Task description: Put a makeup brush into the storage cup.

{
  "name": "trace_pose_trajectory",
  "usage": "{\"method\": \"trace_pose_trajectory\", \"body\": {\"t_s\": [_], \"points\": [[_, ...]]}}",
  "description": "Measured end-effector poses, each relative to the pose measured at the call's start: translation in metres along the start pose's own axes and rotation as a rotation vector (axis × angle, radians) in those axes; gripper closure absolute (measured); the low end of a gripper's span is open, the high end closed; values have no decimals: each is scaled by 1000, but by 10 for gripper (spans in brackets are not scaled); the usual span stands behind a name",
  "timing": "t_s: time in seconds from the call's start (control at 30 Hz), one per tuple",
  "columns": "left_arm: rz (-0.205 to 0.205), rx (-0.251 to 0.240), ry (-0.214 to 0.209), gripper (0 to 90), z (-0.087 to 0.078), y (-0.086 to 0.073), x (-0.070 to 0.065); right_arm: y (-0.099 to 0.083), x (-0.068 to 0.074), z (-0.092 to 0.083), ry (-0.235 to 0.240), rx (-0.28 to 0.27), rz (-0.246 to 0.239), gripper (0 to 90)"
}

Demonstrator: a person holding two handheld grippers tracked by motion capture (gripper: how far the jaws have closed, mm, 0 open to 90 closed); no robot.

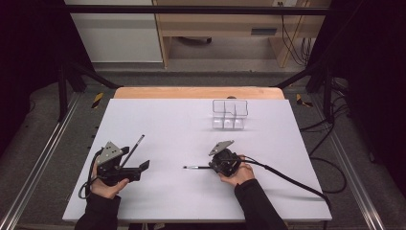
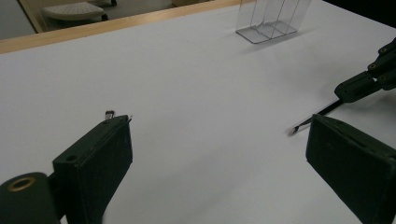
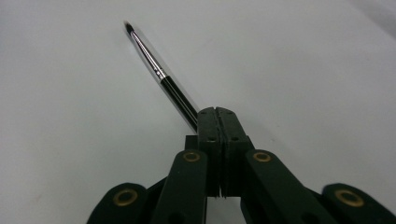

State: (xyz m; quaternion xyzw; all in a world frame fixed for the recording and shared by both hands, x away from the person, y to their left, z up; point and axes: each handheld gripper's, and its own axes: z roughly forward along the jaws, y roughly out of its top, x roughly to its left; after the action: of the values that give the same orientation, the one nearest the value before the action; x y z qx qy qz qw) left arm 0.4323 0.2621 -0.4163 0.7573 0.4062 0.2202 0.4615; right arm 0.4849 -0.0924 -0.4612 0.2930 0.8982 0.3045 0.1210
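A thin black brush with a silver ferrule (image 3: 159, 70) lies level just over the white table (image 1: 167, 120). My right gripper (image 3: 217, 112) is shut on its handle, with the bristle tip pointing left in the high view (image 1: 194, 167). My left gripper (image 1: 135, 158) rests at the table's left. Its jaws stand open wide with nothing between them (image 2: 219, 128). A second slender black stick (image 1: 136, 146) lies slanted right beside its far jaw, and one end peeks out behind that jaw (image 2: 109, 114). The left gripper view also catches the right gripper (image 2: 369, 79) and the brush tip (image 2: 308, 122).
A clear plastic organiser (image 1: 230, 115) with upright compartments stands near the far edge, right of centre (image 2: 271, 21). The right gripper's cable (image 1: 287, 177) trails off to the right front corner. A wooden strip (image 1: 196, 92) borders the table's far edge.
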Motion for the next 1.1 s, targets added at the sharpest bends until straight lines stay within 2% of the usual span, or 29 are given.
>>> {"method": "trace_pose_trajectory", "body": {"t_s": [0.07, 0.27, 0.43, 0.6, 0.9, 1.07, 1.1], "points": [[-1, -1, 0, 64, 0, 0, 0, -1, 0, 4, -7, 4, -2, 769], [-3, -5, 0, 64, -1, 0, 1, -2, -1, 6, -2, -12, -1, 720], [-3, -5, 0, 64, -1, 0, 1, 3, -1, 3, 17, -87, 5, 635], [-3, -6, -2, 65, -1, 0, 1, 6, -3, 7, 37, -111, 26, 598], [0, -8, -5, 65, -1, 1, 0, 6, 1, 19, 44, -54, 11, 636], [1, -12, -5, 61, -1, 1, 0, 6, 2, 18, 34, -41, 17, 762], [1, -12, -5, 61, -1, 1, 0, 6, 2, 18, 34, -41, 17, 762]]}}
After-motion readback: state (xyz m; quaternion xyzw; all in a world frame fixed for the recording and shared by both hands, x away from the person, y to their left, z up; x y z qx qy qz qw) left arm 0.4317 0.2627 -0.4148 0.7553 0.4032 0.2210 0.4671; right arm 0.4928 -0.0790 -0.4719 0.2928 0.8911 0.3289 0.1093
